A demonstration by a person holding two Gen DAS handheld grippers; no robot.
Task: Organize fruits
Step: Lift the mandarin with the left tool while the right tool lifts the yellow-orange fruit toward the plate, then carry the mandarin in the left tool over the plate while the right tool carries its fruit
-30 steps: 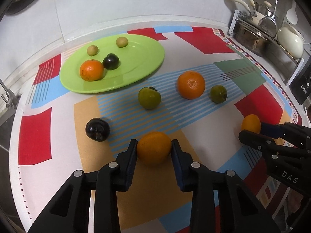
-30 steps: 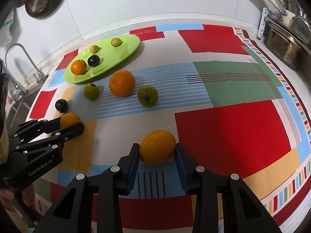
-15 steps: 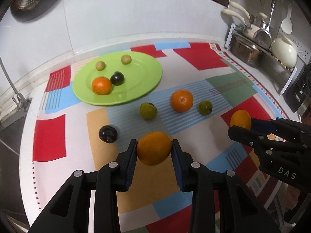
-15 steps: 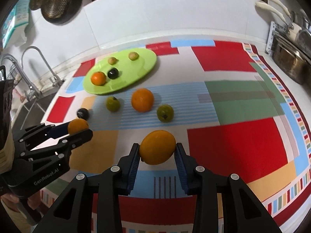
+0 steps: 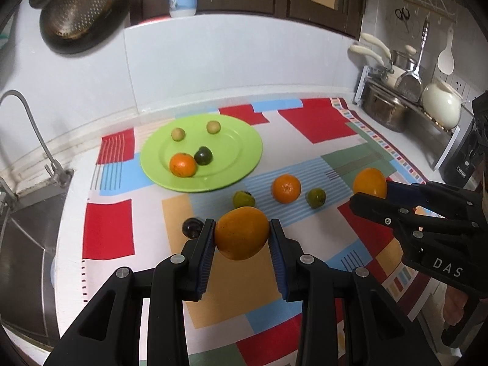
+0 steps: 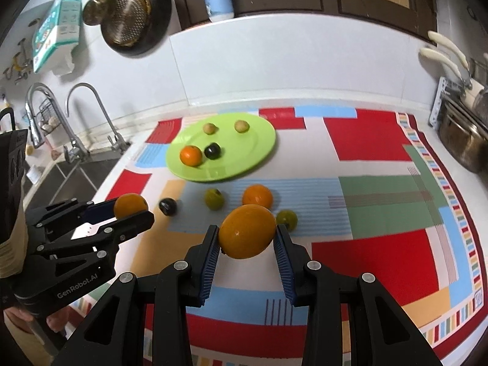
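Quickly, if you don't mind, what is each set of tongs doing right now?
Left tongs: shut on an orange, lifted off the cloth.
Right tongs: shut on another orange, also lifted.

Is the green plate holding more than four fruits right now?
No, the green plate holds four: two small yellowish fruits, one orange, one dark fruit.
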